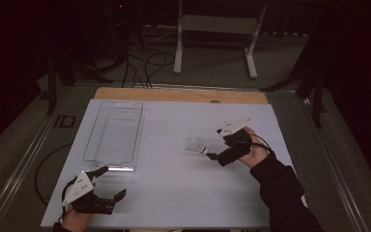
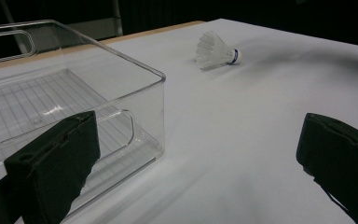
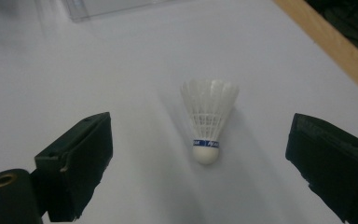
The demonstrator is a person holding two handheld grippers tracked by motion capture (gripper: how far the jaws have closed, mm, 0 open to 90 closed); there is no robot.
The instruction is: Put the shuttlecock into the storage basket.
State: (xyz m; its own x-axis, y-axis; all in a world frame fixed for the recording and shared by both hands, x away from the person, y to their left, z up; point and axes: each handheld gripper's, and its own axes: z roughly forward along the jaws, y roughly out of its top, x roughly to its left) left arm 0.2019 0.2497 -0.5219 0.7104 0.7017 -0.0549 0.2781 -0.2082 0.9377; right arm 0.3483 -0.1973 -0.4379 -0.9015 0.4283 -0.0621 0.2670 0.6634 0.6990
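The left gripper (image 1: 107,182) sits at the near-left table corner, jaws spread wide and empty, beside the clear rectangular plastic bin (image 1: 113,135). Farther out, the right gripper (image 1: 211,153) – jaws released – faces the white feathered shuttlecock (image 3: 208,122), which lies mid-table just beyond its jaws, cork end toward them.

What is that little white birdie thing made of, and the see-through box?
The shuttlecock looks like white plastic or feather, hard to tell: thin ribbed skirt, a smooth matte white rounded tip, perhaps cork or foam, under a blue band. The box looks like clear hard plastic: you see the table through its glossy walls, and its floor has moulded grid lines.
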